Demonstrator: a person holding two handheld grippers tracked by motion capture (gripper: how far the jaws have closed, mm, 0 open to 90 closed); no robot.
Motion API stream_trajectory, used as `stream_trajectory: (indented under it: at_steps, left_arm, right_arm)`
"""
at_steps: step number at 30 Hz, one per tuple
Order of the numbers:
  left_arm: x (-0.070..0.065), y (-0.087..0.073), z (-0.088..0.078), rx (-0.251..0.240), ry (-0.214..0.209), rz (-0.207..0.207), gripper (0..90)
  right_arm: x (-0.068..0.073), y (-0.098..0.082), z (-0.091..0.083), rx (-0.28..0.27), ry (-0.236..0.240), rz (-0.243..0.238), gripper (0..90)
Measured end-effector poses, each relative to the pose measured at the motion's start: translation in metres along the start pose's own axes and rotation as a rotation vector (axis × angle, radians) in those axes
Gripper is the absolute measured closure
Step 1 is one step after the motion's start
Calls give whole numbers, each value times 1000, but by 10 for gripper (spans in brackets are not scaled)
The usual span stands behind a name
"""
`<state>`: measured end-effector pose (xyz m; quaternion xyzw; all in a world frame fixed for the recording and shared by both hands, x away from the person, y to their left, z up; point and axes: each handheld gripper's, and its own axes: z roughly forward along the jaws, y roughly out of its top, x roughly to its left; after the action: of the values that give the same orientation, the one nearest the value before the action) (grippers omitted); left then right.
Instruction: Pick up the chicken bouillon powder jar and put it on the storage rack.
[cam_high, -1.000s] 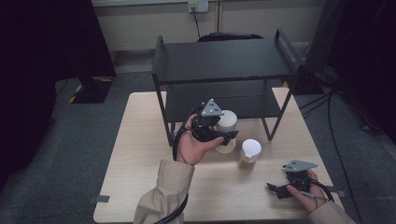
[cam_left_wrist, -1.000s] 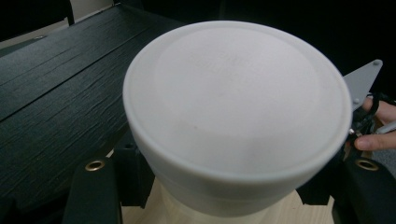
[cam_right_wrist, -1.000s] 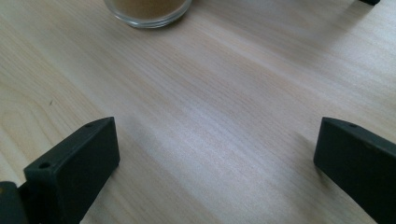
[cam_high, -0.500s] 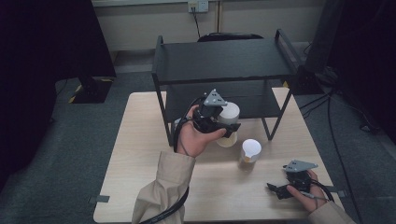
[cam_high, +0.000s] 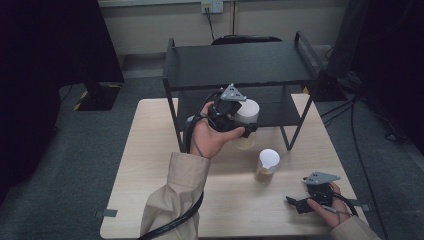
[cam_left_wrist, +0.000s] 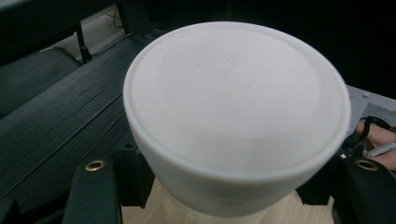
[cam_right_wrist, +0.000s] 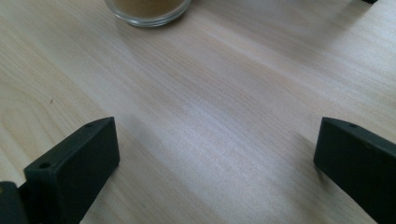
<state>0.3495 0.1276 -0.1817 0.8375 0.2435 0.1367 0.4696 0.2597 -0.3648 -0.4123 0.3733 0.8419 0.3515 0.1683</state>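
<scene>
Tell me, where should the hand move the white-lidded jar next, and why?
Probably forward, onto the lower shelf. The left gripper is shut on the white-lidded jar, held off the table right in front of that bare shelf.

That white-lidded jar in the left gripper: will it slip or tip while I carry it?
The jar is probably rigid: its clear wall looks like glass, so likely slick and breakable. The left gripper clamps just under the wide lid, which should catch a slide. Tan filling sits low, so it probably hangs steady.
</scene>
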Motion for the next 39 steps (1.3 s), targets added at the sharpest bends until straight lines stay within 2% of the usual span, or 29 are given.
stream_trajectory:
  at_steps: [31, 39]
  left_arm:
    - [2, 37, -22, -27, 25, 4, 348]
    - [6, 47, -26, -32, 25, -7, 348]
  right_arm:
    - [0, -1, -1, 0, 2, 0, 0]
    - [0, -1, -1, 0, 1, 0, 0]
